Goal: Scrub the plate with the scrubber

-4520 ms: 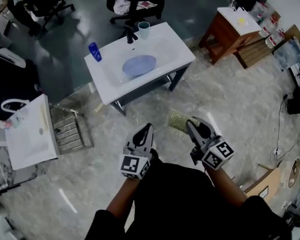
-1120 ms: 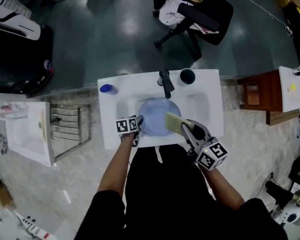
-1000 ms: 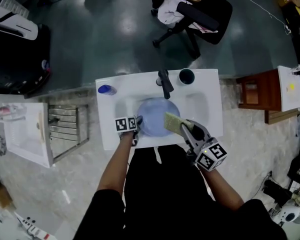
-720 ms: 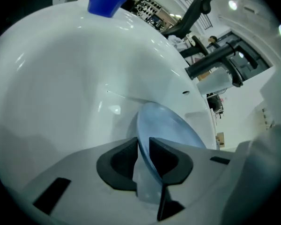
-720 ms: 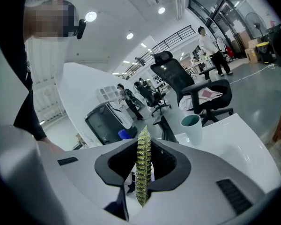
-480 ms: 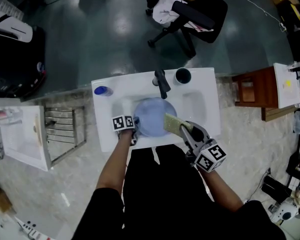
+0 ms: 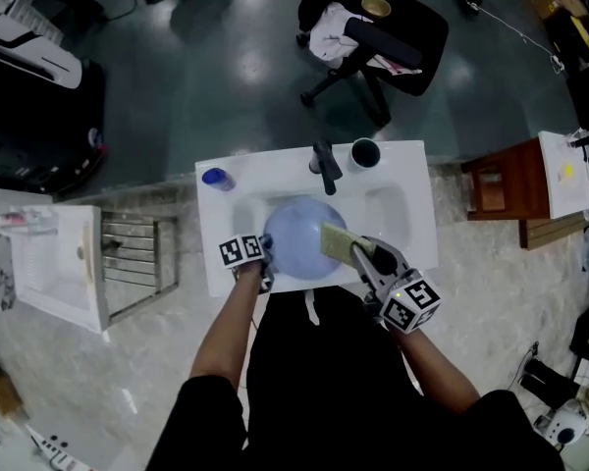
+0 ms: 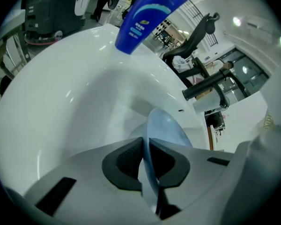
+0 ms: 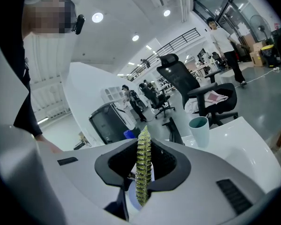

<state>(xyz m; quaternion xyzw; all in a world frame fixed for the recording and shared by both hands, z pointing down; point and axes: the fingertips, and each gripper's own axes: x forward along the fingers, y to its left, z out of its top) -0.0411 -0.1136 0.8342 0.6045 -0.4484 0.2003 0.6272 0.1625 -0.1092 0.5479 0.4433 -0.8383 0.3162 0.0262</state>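
Note:
A pale blue plate (image 7: 296, 238) lies in the basin of the white sink (image 7: 412, 214). At the plate's left rim is my left gripper (image 7: 264, 266); its jaws are closing and the dark pads press on the thin rim. In the left gripper view the plate (image 8: 167, 131) stands edge-on between the jaws of the left gripper (image 8: 145, 162). My right gripper (image 7: 358, 254) is shut on a yellow-green scrubber (image 7: 336, 239) that hangs over the plate's right side. In the right gripper view the scrubber (image 9: 142, 170) is clamped upright between the pads of the right gripper (image 9: 143, 172).
A black faucet (image 7: 324, 166) and a teal cup (image 7: 365, 152) stand at the sink's back edge, a blue bottle (image 7: 216, 178) at its back left. A metal rack (image 7: 133, 263) and a second white basin (image 7: 54, 268) lie to the left, a wooden stand (image 7: 506, 189) to the right.
Earlier I stood away from the sink; now both grippers are over it. In the last second the left gripper stayed at the plate's left rim and the plate looks slightly raised.

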